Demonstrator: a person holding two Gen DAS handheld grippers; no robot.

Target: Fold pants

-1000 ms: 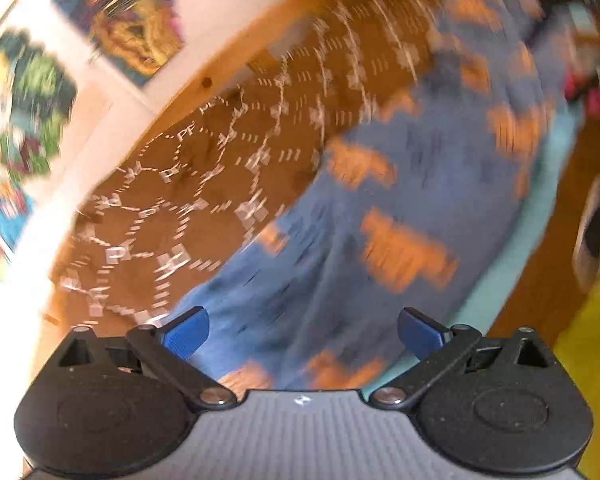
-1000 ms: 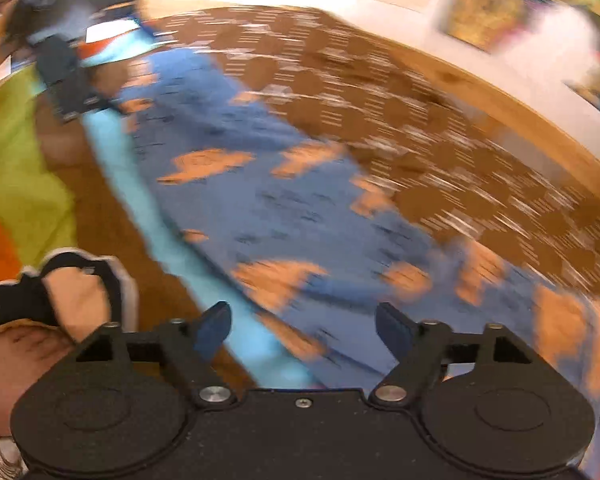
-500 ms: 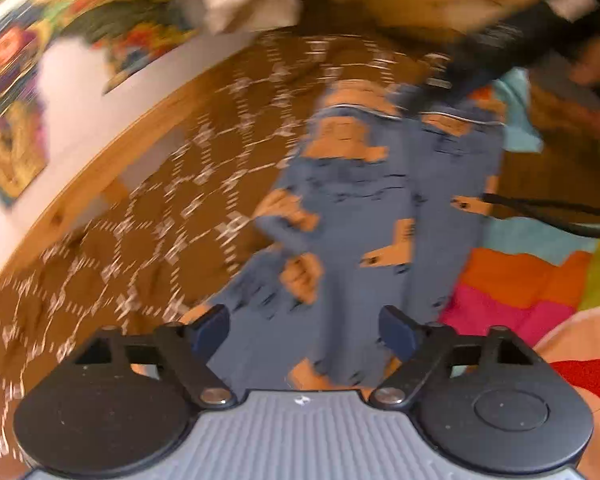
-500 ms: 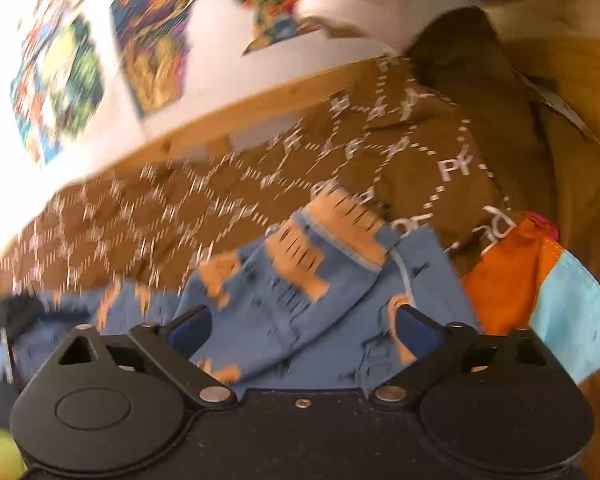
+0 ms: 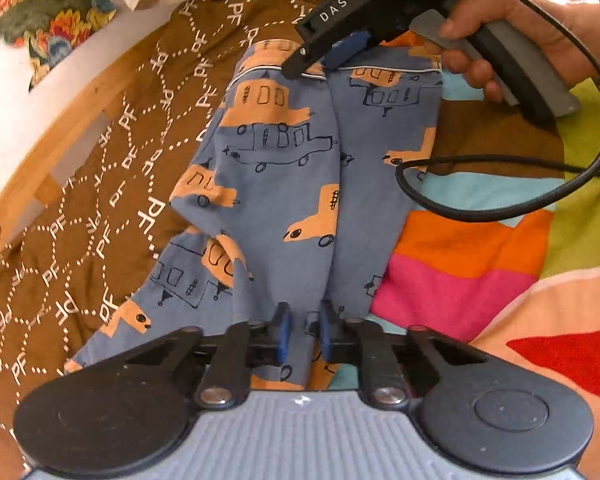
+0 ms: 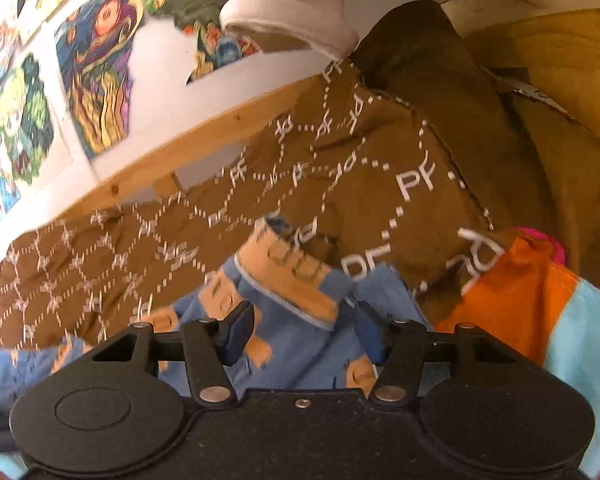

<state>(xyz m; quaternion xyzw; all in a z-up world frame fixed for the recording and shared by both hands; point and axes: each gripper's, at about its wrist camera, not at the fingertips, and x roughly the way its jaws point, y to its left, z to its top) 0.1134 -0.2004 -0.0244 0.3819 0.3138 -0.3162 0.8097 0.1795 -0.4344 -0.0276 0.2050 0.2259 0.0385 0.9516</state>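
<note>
The pants (image 5: 284, 168) are blue with orange car prints and lie lengthwise on a bed, folded along the middle. My left gripper (image 5: 302, 336) is shut on the near end of the pants, fabric pinched between its blue pads. My right gripper (image 6: 304, 330) sits at the far hem end; its jaws stand partly apart around a raised fold of the pants (image 6: 288, 276). In the left wrist view the right gripper (image 5: 328, 54) touches the hem, held by a hand.
A brown patterned blanket (image 5: 100, 184) lies under and left of the pants. A multicoloured blanket (image 5: 472, 248) lies to the right. A wooden bed rail (image 5: 52, 140) and a wall with pictures (image 6: 96, 76) are at left. A black cable (image 5: 500, 184) loops over the bed.
Both grippers swung to opposite ends of the pants. The left closed on the near end; the right narrowed around the hem.
</note>
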